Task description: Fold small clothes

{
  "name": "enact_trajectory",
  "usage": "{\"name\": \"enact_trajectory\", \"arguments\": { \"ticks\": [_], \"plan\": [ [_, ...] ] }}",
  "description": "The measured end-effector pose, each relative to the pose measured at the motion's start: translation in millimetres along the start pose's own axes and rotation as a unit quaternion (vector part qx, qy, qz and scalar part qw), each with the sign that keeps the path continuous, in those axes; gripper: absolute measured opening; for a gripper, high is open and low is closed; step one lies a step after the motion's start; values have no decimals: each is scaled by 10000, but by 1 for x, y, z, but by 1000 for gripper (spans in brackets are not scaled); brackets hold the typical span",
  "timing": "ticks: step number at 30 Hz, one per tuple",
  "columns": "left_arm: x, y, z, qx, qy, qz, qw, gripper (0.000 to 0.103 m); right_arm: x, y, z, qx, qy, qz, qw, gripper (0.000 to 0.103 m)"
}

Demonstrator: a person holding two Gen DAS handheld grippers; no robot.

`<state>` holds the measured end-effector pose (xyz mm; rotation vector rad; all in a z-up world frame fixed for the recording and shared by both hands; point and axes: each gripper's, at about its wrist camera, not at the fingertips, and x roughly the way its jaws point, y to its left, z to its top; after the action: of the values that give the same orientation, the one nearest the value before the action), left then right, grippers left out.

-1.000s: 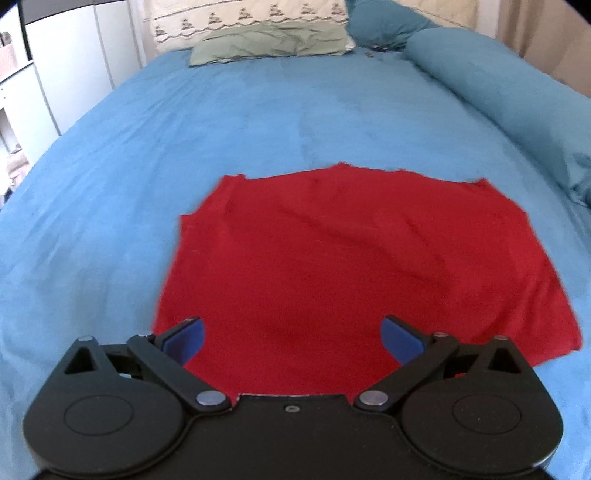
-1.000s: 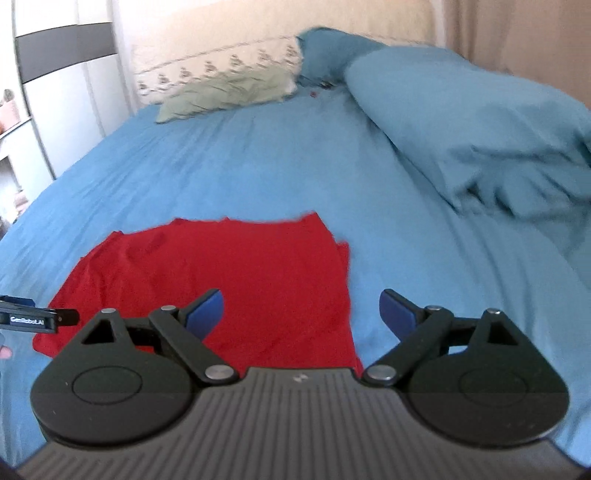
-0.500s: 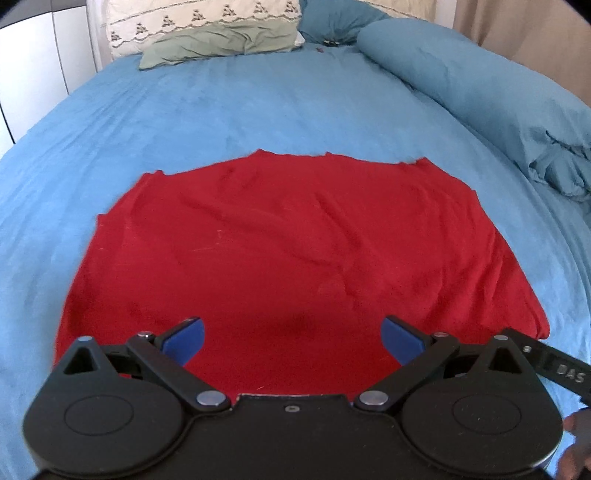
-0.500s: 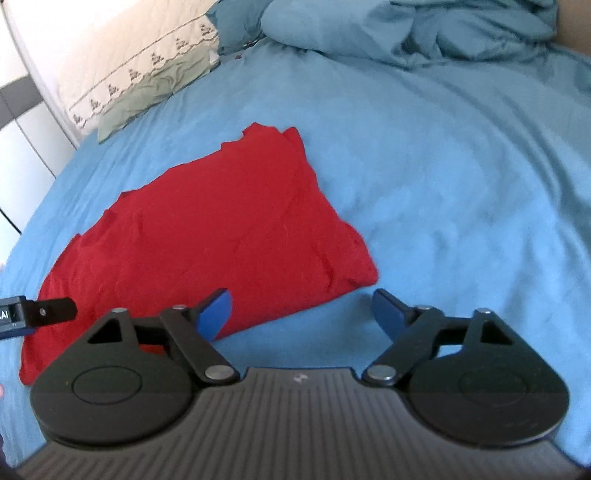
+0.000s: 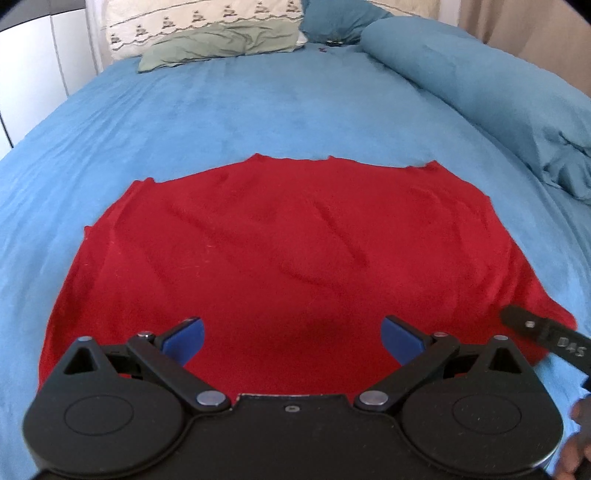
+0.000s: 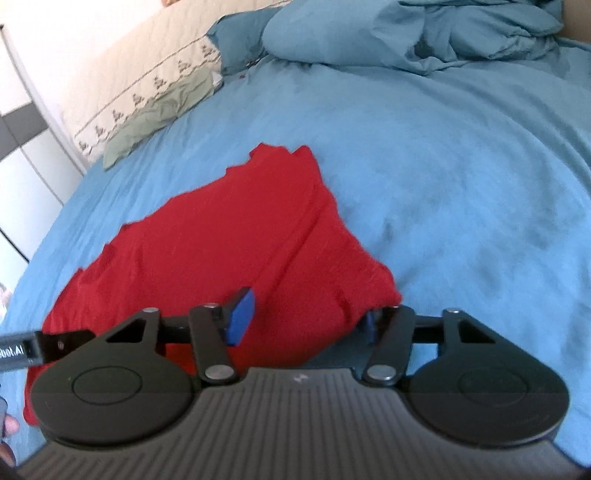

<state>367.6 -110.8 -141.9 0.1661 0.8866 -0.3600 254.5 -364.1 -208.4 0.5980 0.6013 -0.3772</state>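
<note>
Cloth: one red garment [image 5: 266, 254] lies flat on the blue bedspread [image 5: 229, 110], near the foot end, with a few shallow diagonal creases across its middle. In the left wrist view its long axis runs left to right; the far edge is slightly jagged, and the near edge passes under the tool body. In the right wrist view the same garment [image 6: 207, 258] stretches from near left to far right, its near right corner bunched into a thicker fold.

Left gripper [image 5: 291, 338]: fingers spread wide, nothing between them, hovering low over the near middle of the garment and pointing toward the pillows [image 5: 218, 40].

Right gripper [image 6: 303, 319]: tilted, at the garment's near right corner. Left pad [image 6: 242, 317] sits over red fabric; the right pad is mostly hidden behind the bunched corner. Fingers stand partly closed with fabric between them; I cannot tell whether they pinch it.

Rumpled blue duvet [image 6: 424, 33] lies at far right. White wardrobe doors [image 6: 22, 155] at left.
</note>
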Motion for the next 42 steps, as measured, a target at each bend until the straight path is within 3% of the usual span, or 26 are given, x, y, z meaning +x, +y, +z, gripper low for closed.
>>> {"name": "enact_trajectory", "arguments": {
  "ticks": [5,11,13,15,18,22,27,30,34,39,42],
  "plan": [
    [8,10,3,-222,12,-31,9997,102,-10,-1,-7,45,-77,-259,9996,62],
    [11,9,2,-216,66,-31,9997,102,-10,-5,-17,114,-155,-250,9995,62],
    [12,9,2,-189,46,-10,9998,102,-5,-6,-13,154,-201,-242,9994,56],
    [13,9,3,-193,-8,41,9998,102,-2,-6,-9,152,-212,-256,9993,42],
    [21,13,10,-201,-117,174,9996,101,-2,-2,-2,64,-219,-278,9994,30],
    [33,27,19,-371,-216,393,9983,97,-10,5,3,-139,-294,-249,9992,26],
    [55,36,19,-517,43,212,9984,98,-21,21,16,-430,-439,-40,9981,24],
    [60,32,17,-276,25,309,9991,101,-27,40,28,-518,-495,126,9973,24],
    [43,52,19,-573,-37,136,9983,93,-30,84,48,-678,-585,403,9952,23],
    [11,115,9,-686,-15,206,9974,93,-28,176,63,-992,-625,1215,9856,23],
    [-7,159,-10,-768,-23,327,9965,93,-27,242,45,-1606,-520,1840,9683,23]
  ]
}}
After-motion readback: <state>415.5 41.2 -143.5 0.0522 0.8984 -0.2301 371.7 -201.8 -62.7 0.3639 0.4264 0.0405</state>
